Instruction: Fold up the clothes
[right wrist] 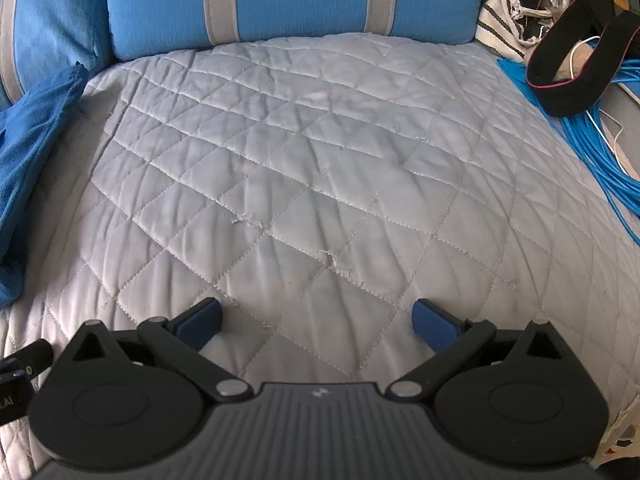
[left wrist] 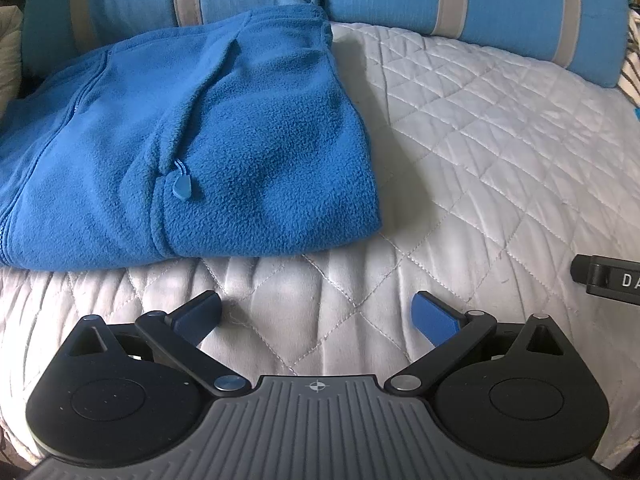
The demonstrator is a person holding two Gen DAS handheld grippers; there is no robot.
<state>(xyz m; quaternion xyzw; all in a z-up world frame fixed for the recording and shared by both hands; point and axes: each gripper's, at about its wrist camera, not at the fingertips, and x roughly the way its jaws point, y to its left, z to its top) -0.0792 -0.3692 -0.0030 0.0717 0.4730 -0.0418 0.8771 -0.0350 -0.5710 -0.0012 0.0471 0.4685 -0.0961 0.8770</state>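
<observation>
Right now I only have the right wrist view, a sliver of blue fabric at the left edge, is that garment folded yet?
Observer: Yes. The left wrist view shows the blue fleece jacket lying as a compact folded stack on the white quilt.
Operator: Is the left tool holding it?
Observer: No. The left tool is open, short of the jacket's near edge, over bare quilt.
Operator: Any loose parts?
Observer: A blue zipper pull lies on top of the fold.

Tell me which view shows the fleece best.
Left wrist view: the folded blue fleece fills the upper left, zipper pull visible. The right wrist view catches only its edge at the left border.
</observation>
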